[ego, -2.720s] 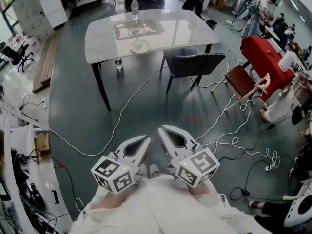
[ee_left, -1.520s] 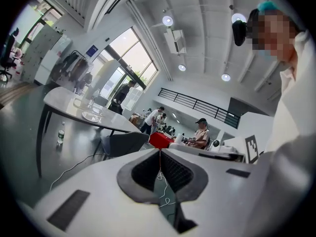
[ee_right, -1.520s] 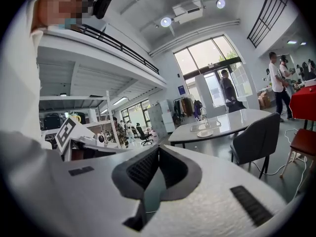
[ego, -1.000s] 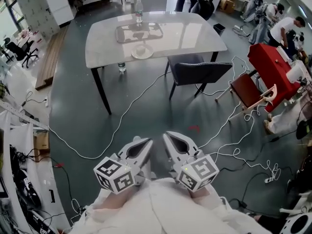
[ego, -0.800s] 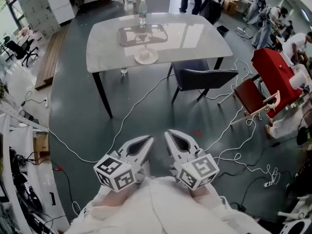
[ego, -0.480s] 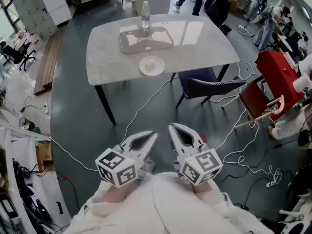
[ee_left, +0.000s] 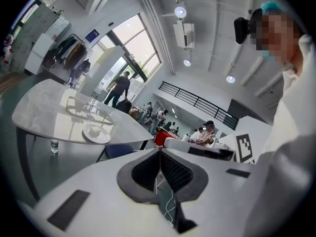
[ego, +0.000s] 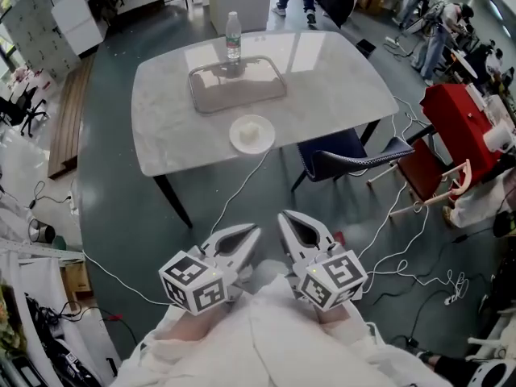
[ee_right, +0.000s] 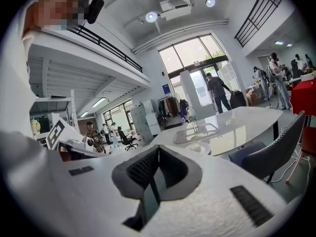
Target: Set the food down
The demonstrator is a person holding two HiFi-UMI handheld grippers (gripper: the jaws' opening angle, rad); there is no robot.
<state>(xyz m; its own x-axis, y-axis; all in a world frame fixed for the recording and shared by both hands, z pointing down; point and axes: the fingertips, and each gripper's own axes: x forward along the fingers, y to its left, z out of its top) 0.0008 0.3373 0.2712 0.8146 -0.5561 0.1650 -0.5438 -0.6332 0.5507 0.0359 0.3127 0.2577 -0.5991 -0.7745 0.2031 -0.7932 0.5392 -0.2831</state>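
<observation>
A white plate [ego: 252, 134] with a pale piece of food on it sits near the front edge of the marble table [ego: 330, 79]. The plate also shows in the left gripper view [ee_left: 96, 134] and the right gripper view [ee_right: 199, 147]. Behind it lie a clear tray [ego: 197, 99] and a water bottle [ego: 233, 33]. My left gripper [ego: 252, 232] and right gripper [ego: 284, 216] are held side by side close to my body, over the floor and well short of the table. Both are shut with nothing between the jaws [ee_left: 159, 150] [ee_right: 158, 147].
A dark chair [ego: 347, 151] stands at the table's front right corner, and a red table [ego: 451, 103] and a wooden chair [ego: 431, 188] lie further right. White cables [ego: 234, 196] trail over the floor between me and the table. A small bottle [ee_left: 54, 146] stands on the floor under the table.
The table, plate and tray have come nearer and lower in the head view as I walk toward them. Both grippers keep the same shut pose in front of me.
</observation>
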